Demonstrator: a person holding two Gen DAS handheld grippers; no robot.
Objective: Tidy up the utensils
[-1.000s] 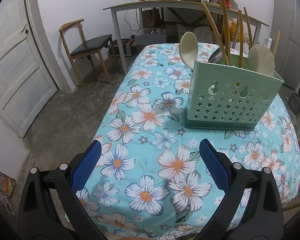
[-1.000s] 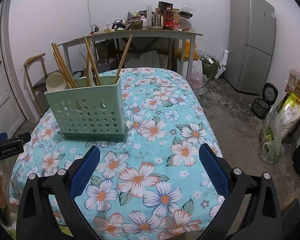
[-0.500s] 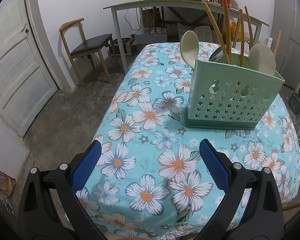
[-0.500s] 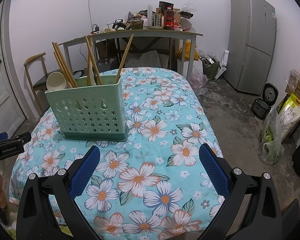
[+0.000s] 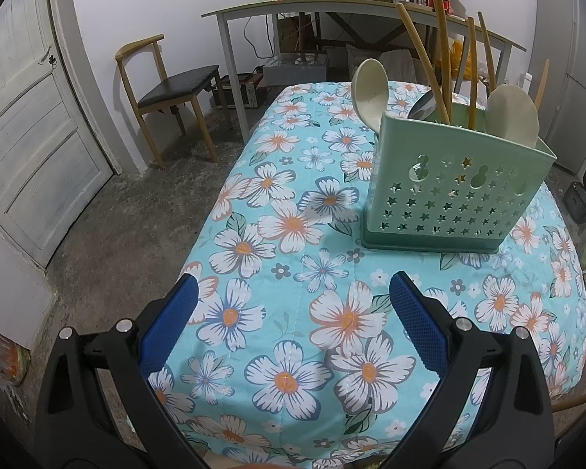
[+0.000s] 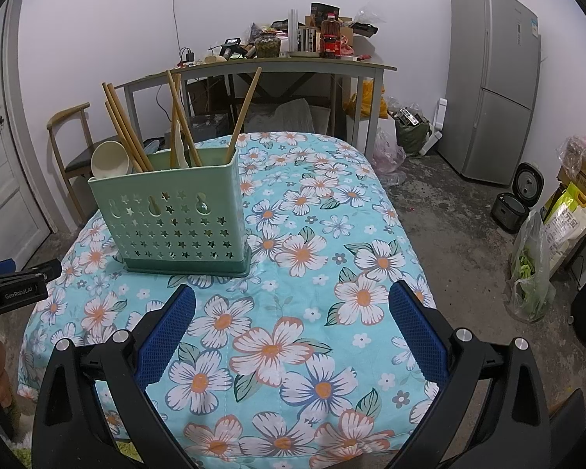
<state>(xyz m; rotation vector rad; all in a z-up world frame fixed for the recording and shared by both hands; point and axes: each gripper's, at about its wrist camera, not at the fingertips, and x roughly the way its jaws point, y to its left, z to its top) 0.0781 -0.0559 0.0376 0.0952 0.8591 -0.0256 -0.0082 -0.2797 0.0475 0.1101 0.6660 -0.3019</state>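
Note:
A green perforated utensil holder (image 5: 449, 191) stands upright on the floral tablecloth (image 5: 293, 312); it also shows in the right wrist view (image 6: 175, 219). Wooden chopsticks (image 5: 418, 54) and cream spoons (image 5: 369, 90) stand in it, seen too from the right as chopsticks (image 6: 127, 133) and a spoon (image 6: 109, 160). My left gripper (image 5: 293, 324) is open and empty above the cloth, near the table's front edge, short of the holder. My right gripper (image 6: 293, 328) is open and empty, in front and right of the holder.
A wooden chair (image 5: 168, 90) and a white door (image 5: 31, 136) stand left of the table. A cluttered desk (image 6: 277, 62) is behind it, a grey fridge (image 6: 492, 86) to the right. Bags (image 6: 535, 269) and a rice cooker (image 6: 515, 199) lie on the floor.

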